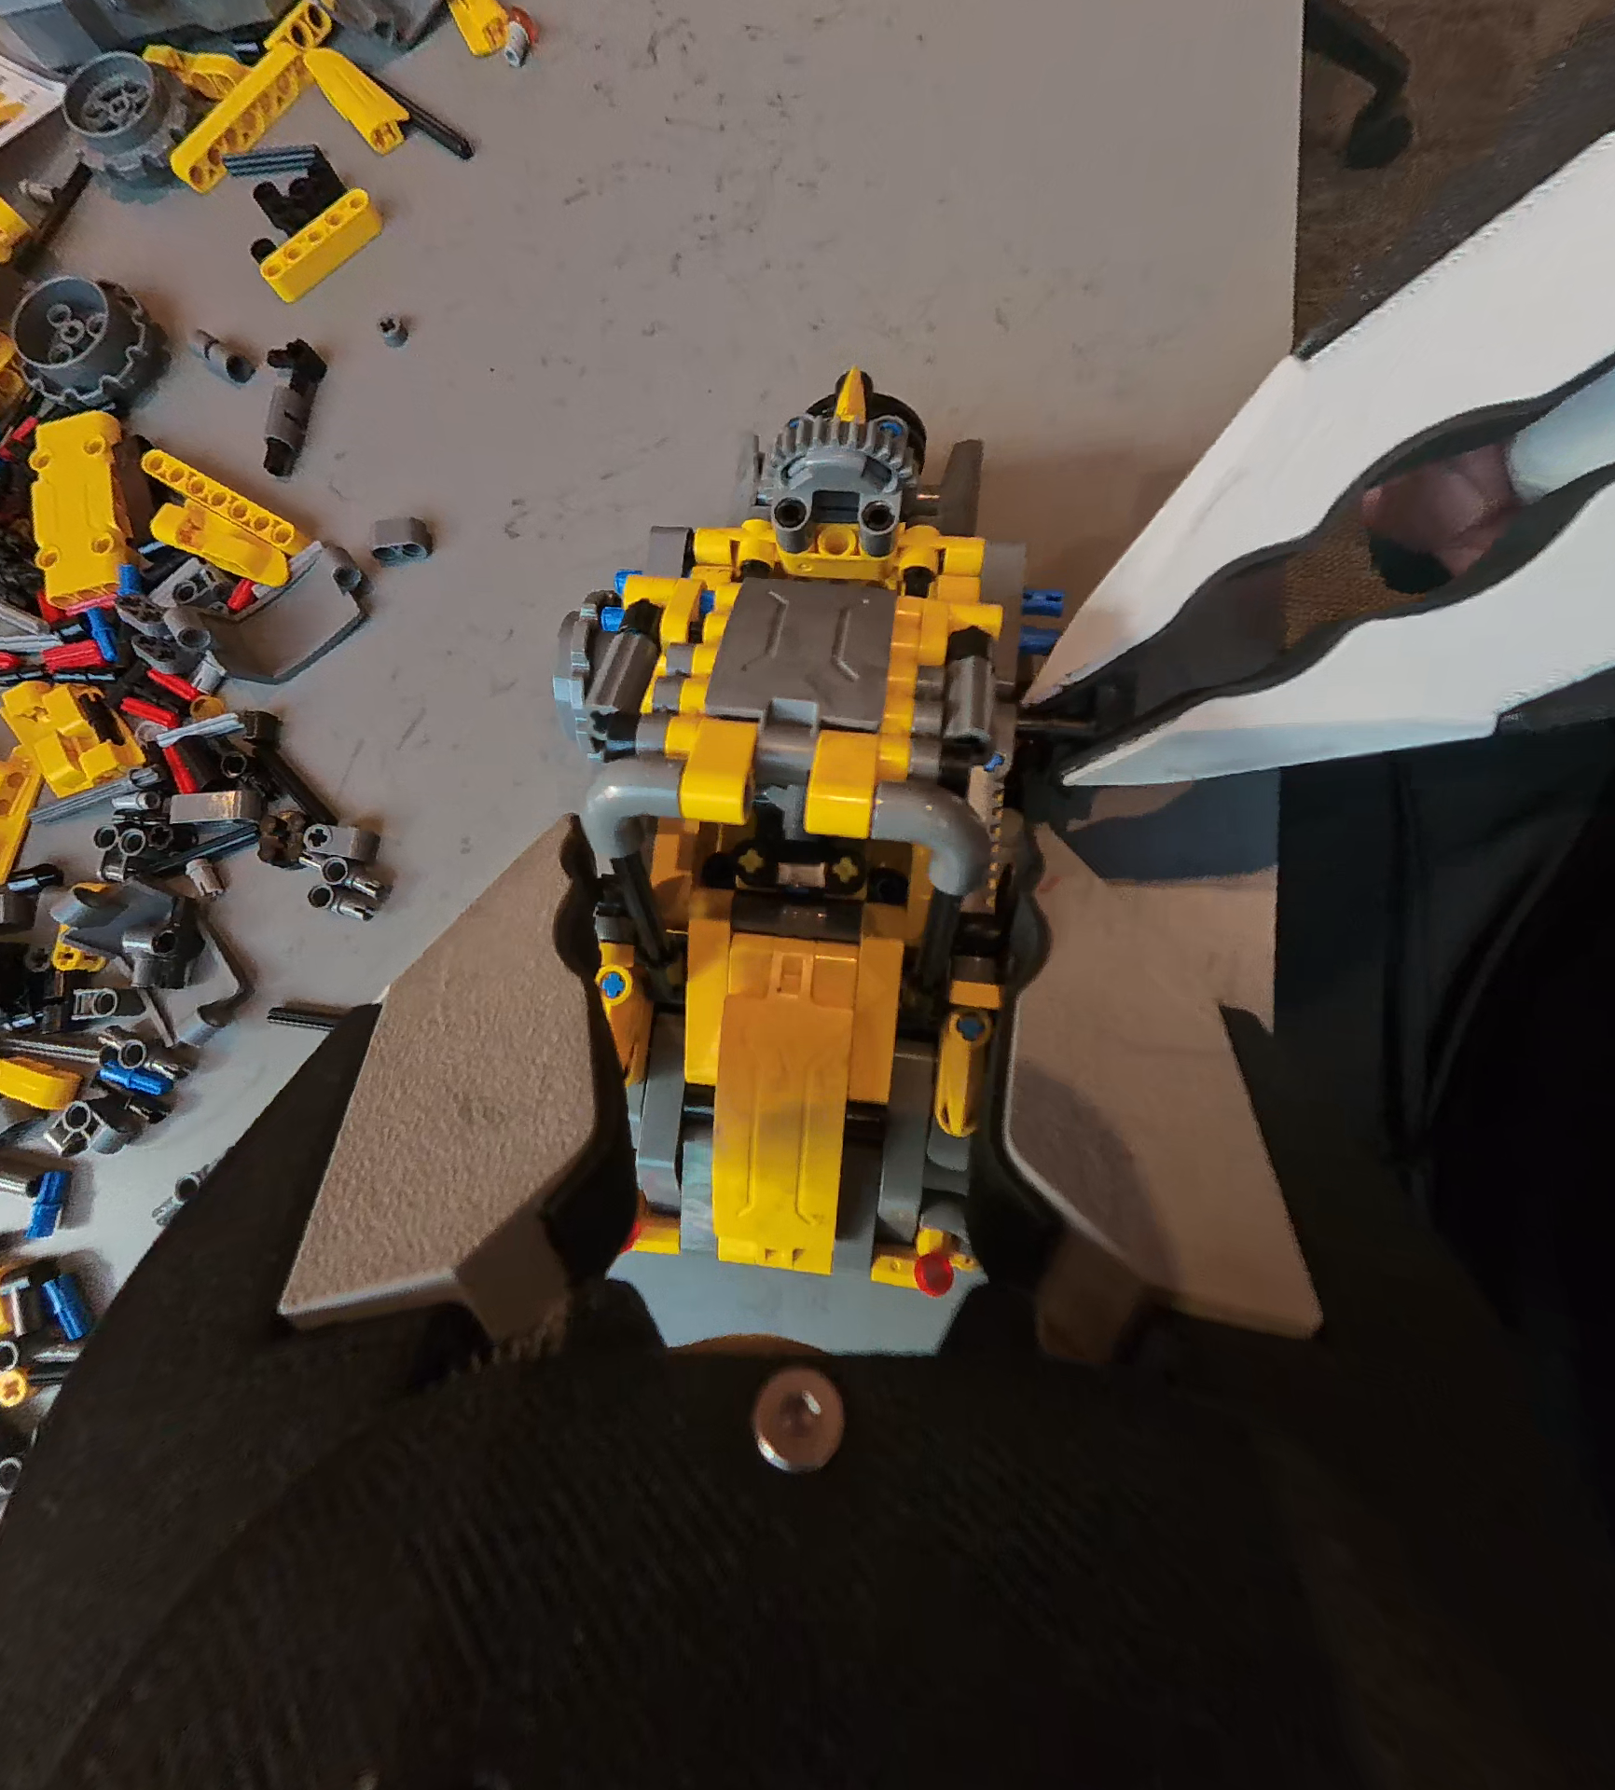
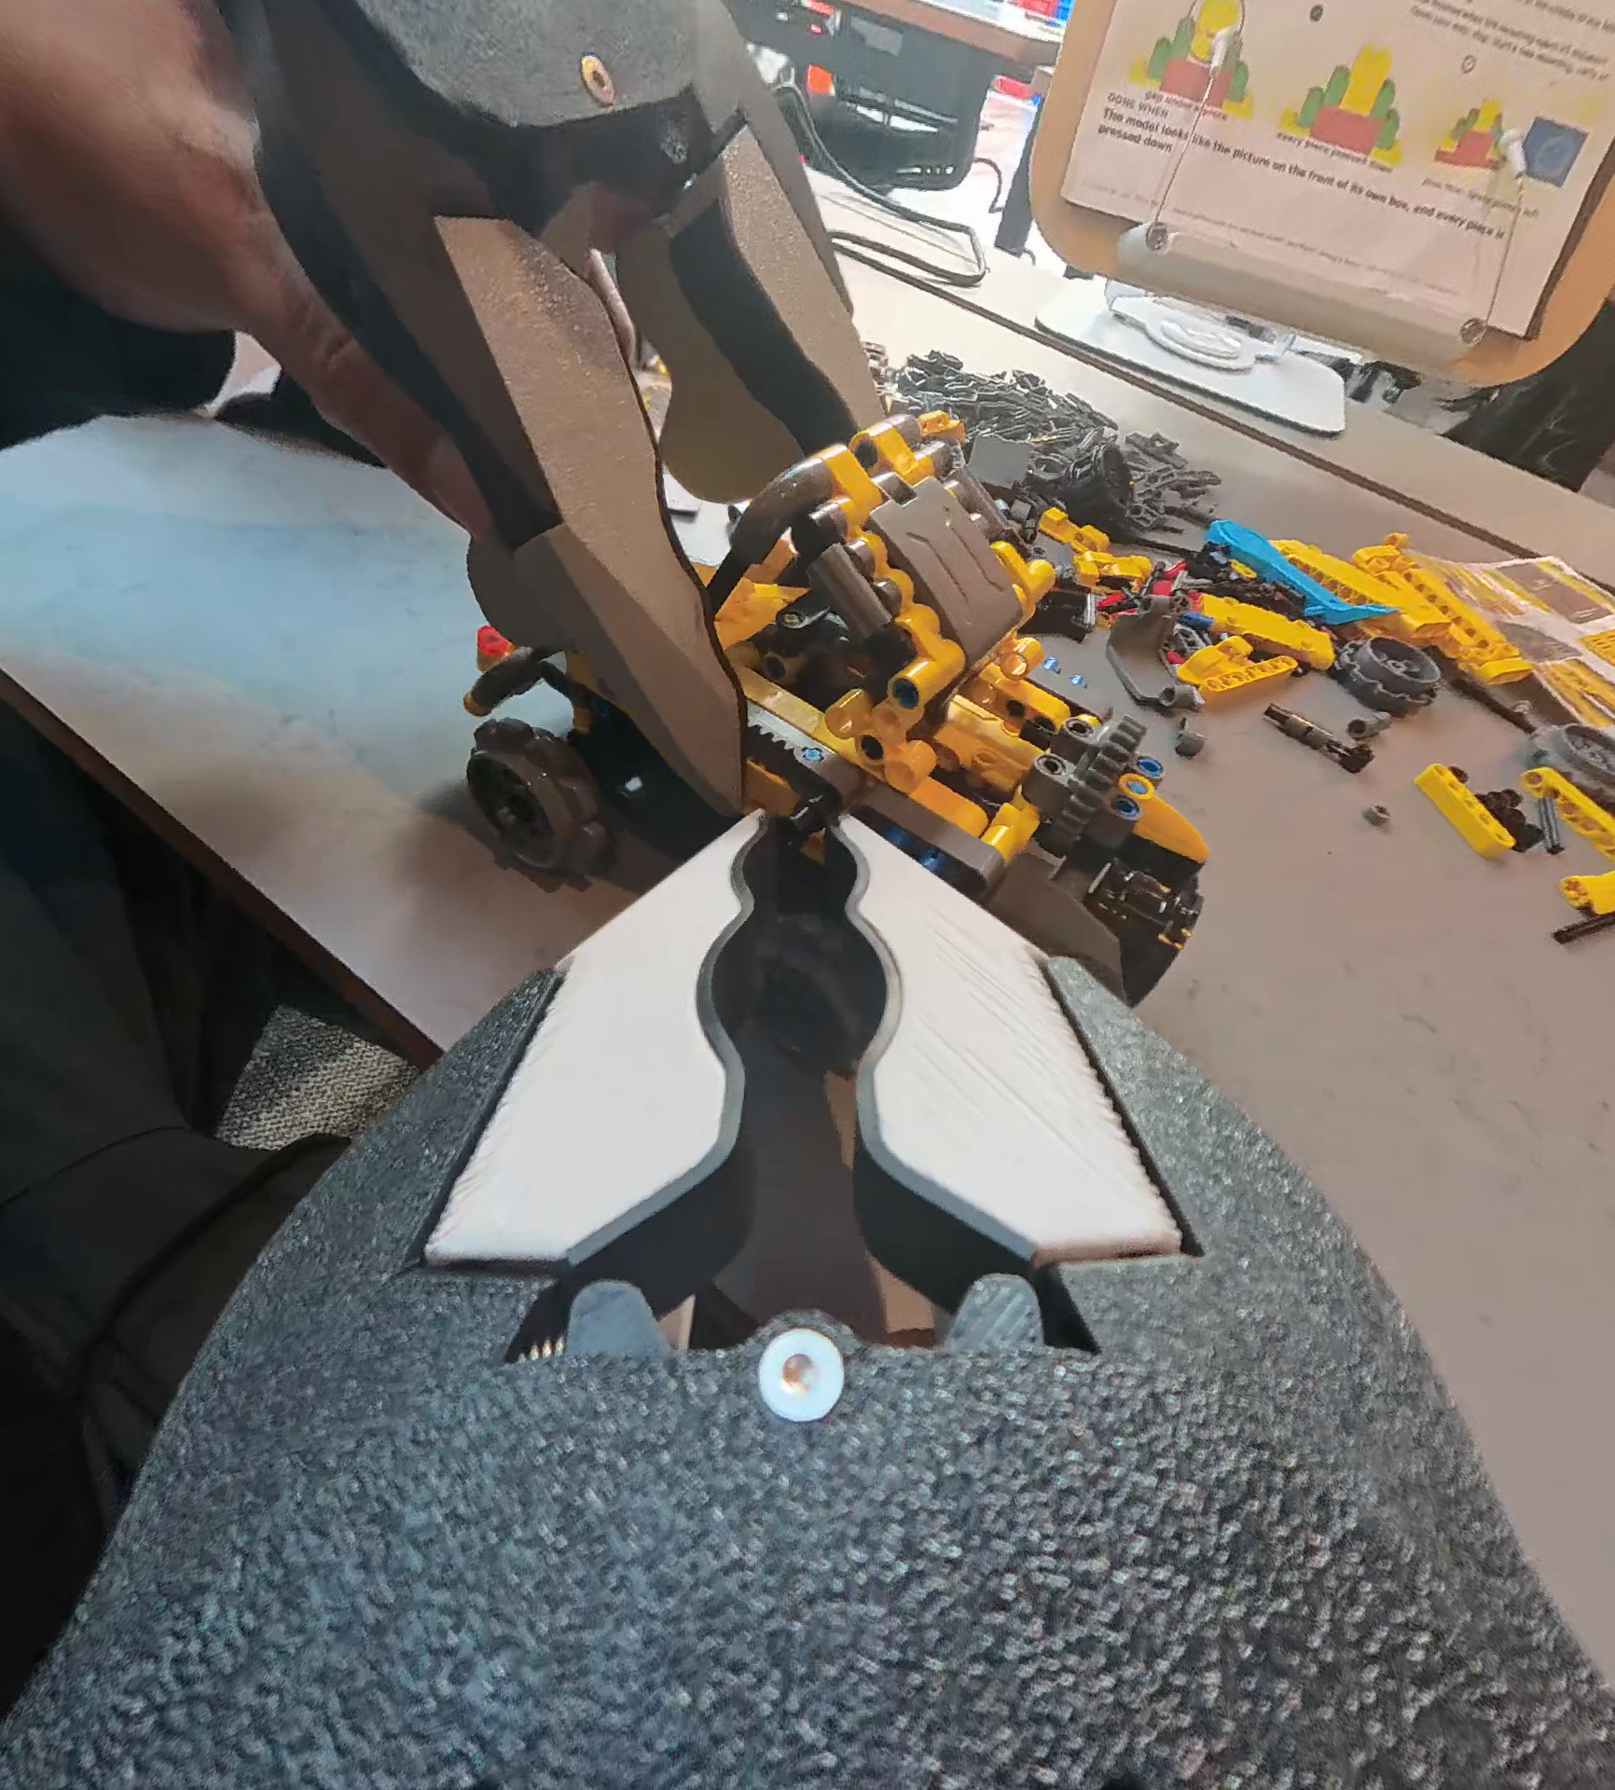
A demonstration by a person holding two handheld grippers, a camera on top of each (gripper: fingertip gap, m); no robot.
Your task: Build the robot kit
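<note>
Grey worktop [image 1: 833, 194], loose parts [image 1: 106, 678] leftward — your left gripper [image 1: 799, 920] clamps the yellow vehicle model [image 1: 784, 678], right gripper [image 2: 799, 823] pinches a black pin [image 2: 808, 809] at its side — keep both steady.

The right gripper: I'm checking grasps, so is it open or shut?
Shut: the right gripper has its white fingertips pinched on a small black pin at the side of the yellow model vehicle.

You're at an office or lab desk [image 2: 1366, 1114]: loose building bricks [image 1: 106, 678] crowd its left side, an instruction sheet [image 2: 1366, 136] stands clipped on a board at the far edge, cables [image 2: 900, 223] and carpet [image 2: 300, 1075] beyond.
</note>
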